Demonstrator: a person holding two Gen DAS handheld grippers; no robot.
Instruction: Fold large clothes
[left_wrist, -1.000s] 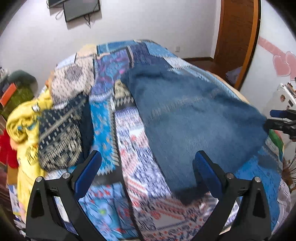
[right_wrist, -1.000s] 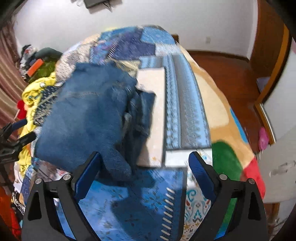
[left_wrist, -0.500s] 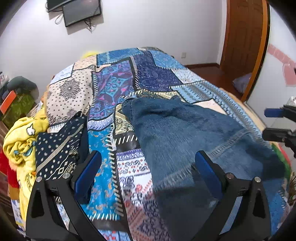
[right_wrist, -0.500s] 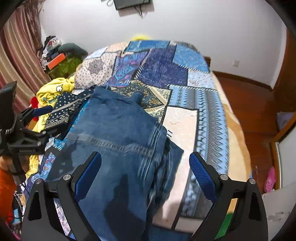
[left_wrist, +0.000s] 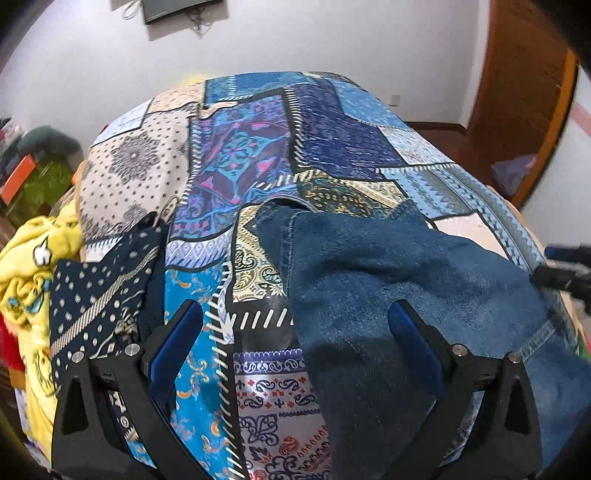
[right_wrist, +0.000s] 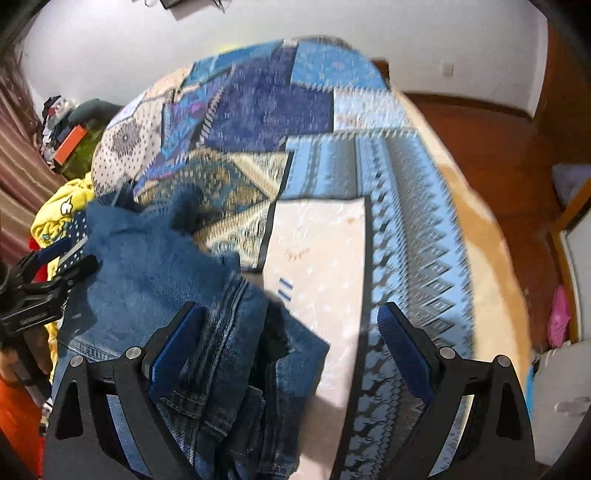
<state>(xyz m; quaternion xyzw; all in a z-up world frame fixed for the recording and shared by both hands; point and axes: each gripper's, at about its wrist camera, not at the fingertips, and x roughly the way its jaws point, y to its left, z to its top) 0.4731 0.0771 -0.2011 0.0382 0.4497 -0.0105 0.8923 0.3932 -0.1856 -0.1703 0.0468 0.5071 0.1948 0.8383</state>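
- The jeans (left_wrist: 388, 280) lie bunched on the bed (left_wrist: 236, 155), over the patchwork cover at its near side; neither tool grips them.
- A second ago both cameras looked steeply down on the denim from close by; now both are tipped up and drawn back, so more of the far wall and the bare cover shows. The right wrist view is smeared with motion, so that hand is swinging at this moment.
- The left tool (left_wrist: 295, 332) has its fingers wide apart, one blue pad over the cover, the other over denim, nothing between them.
- The right tool (right_wrist: 291, 332) is likewise spread wide, hanging above the thick seamed end of the jeans (right_wrist: 236, 332) and the pale patch beside it.
- Over the last second the denim has gone from a broad spread sheet to a humped, doubled heap, with the far edge turned under.
- My reading: a fold or a flip has just been let go, and the hands are backing off to pick new grasp points. The heap looks untidy, so smoothing is likely needed before another fold.
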